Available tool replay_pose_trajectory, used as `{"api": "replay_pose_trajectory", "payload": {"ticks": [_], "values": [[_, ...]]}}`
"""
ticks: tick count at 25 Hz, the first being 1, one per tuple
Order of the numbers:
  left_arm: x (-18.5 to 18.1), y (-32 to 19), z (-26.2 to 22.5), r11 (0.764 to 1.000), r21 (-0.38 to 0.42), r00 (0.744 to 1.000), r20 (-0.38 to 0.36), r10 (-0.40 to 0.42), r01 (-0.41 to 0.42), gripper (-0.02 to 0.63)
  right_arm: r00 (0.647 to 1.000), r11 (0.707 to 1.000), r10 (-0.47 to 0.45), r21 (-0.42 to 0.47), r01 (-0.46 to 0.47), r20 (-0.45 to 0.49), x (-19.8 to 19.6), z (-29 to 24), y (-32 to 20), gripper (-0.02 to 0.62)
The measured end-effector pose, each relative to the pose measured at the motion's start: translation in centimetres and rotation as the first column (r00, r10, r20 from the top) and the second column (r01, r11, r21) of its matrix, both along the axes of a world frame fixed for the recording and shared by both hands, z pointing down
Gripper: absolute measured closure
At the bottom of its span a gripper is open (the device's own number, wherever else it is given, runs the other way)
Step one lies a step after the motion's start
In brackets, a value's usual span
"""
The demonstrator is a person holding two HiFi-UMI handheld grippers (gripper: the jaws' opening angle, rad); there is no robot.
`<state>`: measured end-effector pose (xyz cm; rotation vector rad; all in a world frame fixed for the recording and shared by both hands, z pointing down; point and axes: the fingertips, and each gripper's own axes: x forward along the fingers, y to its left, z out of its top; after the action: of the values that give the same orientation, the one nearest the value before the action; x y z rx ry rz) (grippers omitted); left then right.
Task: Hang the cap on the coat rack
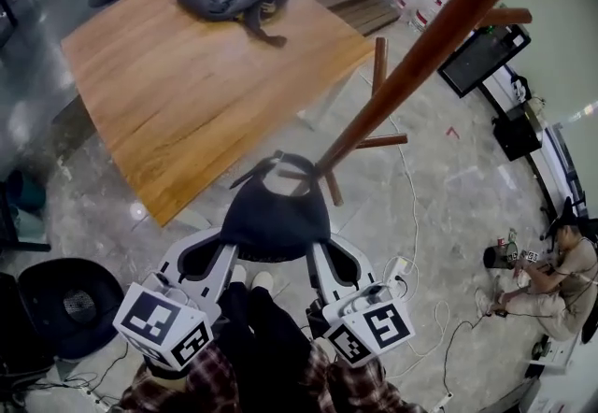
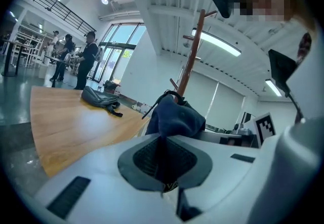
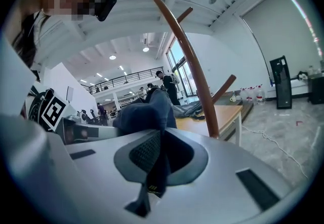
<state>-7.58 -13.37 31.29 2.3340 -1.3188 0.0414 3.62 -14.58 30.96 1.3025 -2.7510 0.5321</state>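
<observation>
Head view: dark cap (image 1: 276, 215) hangs between both grippers, just beside the coat rack (image 1: 420, 56), its back strap (image 1: 280, 159) at a lower peg (image 1: 334, 189). We note the left gripper (image 1: 220, 252) and the right gripper (image 1: 320, 257) each clamped on the cap's cloth, one per side. We cannot tell whether the strap sits over the peg. Risks, as we judge: letting go with the strap only at the peg's tip would drop the cap; a sideways tug could rock the rack.
</observation>
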Motion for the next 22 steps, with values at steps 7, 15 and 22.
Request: {"api": "replay_pose_trajectory", "payload": {"ticks": [7,15,22], "values": [[-0.8,-1.2,6.8,0.997,-0.079,0.999,0.029,0.026,-0.024,0.589,0.998,0.996,0.041,-0.075,-0.045,-0.054,-0.9,7.1,-1.1,0.575],[0.6,-4.0,14.4,0.993,-0.089,0.992,0.092,0.081,-0.073,0.589,0.986,0.982,0.14,-0.112,-0.15,-0.096,0.4,15.0,-3.0,0.575],[1.1,-7.4,19.5,0.993,-0.105,0.995,0.079,0.059,-0.051,0.589,0.973,0.968,0.208,-0.12,-0.219,-0.101,0.8,19.8,-5.0,0.575]]}}
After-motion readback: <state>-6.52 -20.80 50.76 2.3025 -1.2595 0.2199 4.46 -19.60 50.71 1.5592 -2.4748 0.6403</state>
